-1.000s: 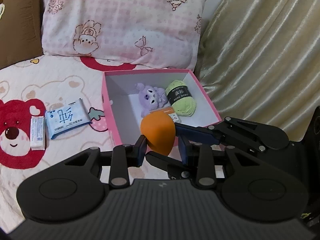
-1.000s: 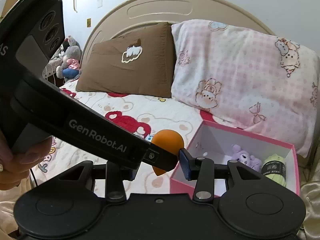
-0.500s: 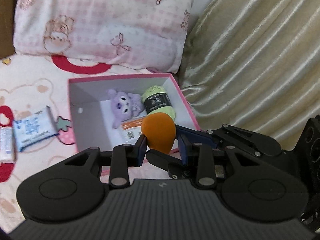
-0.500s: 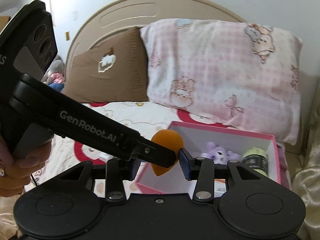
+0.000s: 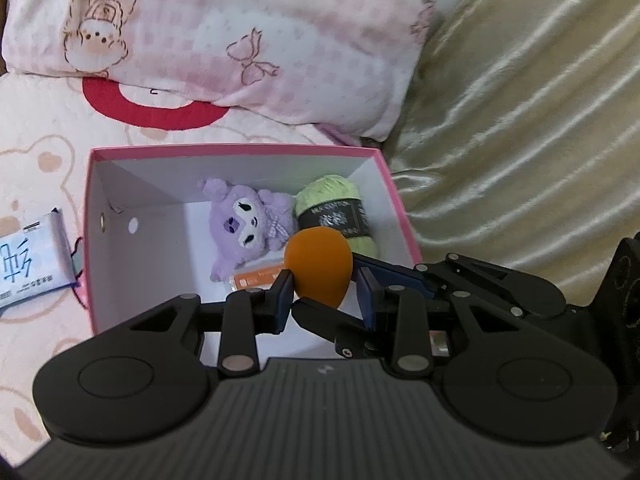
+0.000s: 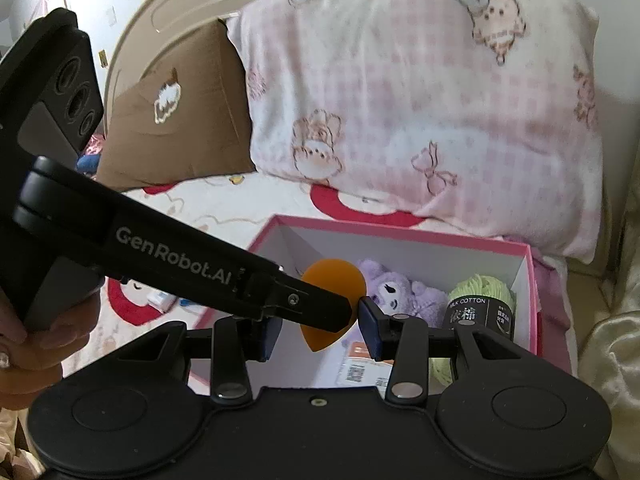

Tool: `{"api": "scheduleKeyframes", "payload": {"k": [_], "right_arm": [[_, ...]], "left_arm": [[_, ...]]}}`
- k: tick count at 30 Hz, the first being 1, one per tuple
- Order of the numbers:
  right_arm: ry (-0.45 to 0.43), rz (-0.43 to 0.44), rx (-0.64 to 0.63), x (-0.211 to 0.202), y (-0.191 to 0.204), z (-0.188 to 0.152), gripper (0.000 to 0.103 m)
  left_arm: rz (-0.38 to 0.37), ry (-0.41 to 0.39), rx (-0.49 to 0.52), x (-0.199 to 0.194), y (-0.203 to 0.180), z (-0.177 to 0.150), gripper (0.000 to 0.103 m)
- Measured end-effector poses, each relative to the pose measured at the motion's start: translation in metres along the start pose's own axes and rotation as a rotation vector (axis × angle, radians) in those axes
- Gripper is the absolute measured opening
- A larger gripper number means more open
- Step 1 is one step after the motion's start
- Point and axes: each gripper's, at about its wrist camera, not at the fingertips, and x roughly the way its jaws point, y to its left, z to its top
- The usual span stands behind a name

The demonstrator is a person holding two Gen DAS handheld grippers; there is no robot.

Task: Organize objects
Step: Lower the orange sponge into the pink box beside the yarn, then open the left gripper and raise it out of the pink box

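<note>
Left wrist view: the left gripper [image 5: 323, 295] fills the lower frame, its jaws parted around an orange teardrop sponge [image 5: 319, 266]. The left pad touches the sponge, while a gap shows at the right pad. The right gripper [image 5: 332, 298] reaches in from the right, one finger passing under the sponge's narrow tip — whether it presses the sponge I cannot tell here. The sponge hangs above the near right part of a pink box [image 5: 394, 196] that sits on the bed. Inside the box lie a purple plush toy [image 5: 244, 226], a green yarn ball [image 5: 338, 210] and an orange packet [image 5: 256, 279] (partly hidden by the gripper). A blue tissue pack [image 5: 30, 264] lies on the bed sheet [image 5: 40, 160] left of the box; a pink pillow [image 5: 220, 40] leans behind.

Right wrist view: the right gripper [image 6: 316, 330] has its jaws apart, with the left gripper's finger crossing in front of the sponge [image 6: 336, 280] — I cannot tell whether the right pads touch it. The box [image 6: 534, 300] lies just beyond, plush [image 6: 394, 292] and yarn [image 6: 480, 300] inside. A brown pillow [image 6: 180, 120] stands beside the pink one [image 6: 420, 100].
</note>
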Motion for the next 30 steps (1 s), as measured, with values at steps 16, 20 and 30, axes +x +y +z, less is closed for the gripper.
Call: {"api": "scheduleKeyframes", "payload": {"k": [16,20,30], "right_arm": [[0.135,-0.086,0.077,0.068,-0.042,-0.004,0.045],[0.155,-0.092,0.110,0.076,-0.053,-0.007,0.045],[0.191,-0.101,0.109,0.086,-0.057,-0.007,0.041]], "left_arm": [[0.018,0.057,-0.093,0.086,0.023,0.018,0.031],[0.026,0.065,-0.103,0.097,0.024,0.018,0.031],[0.054,0.070,-0.098,0.104,0.024,0.023,0.031]]}}
